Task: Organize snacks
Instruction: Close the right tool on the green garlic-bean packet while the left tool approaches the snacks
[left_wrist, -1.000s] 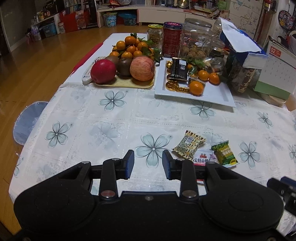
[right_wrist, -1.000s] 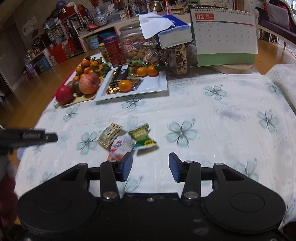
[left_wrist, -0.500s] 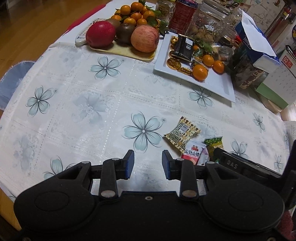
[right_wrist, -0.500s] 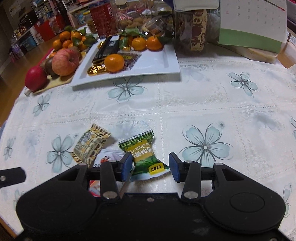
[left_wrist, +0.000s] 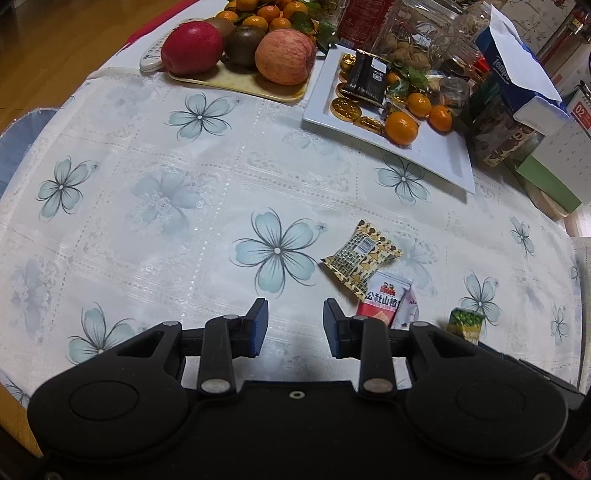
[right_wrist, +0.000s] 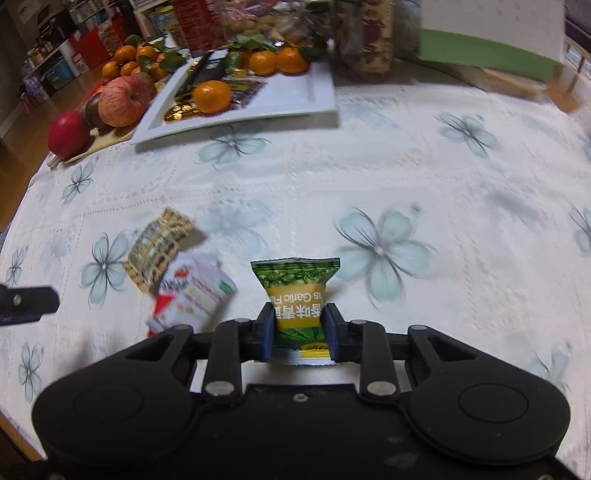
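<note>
With the right gripper clamped on the green snack packet just above the bench, best carried level toward the white tray at 11 o'clock, left gripper waiting wide, holding nothing.

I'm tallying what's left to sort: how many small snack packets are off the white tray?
3. Green packet held between the right gripper fingers; yellow patterned packet and red-and-white packet lying on the tablecloth, overlapping.

Three snack packets; two apples
</note>
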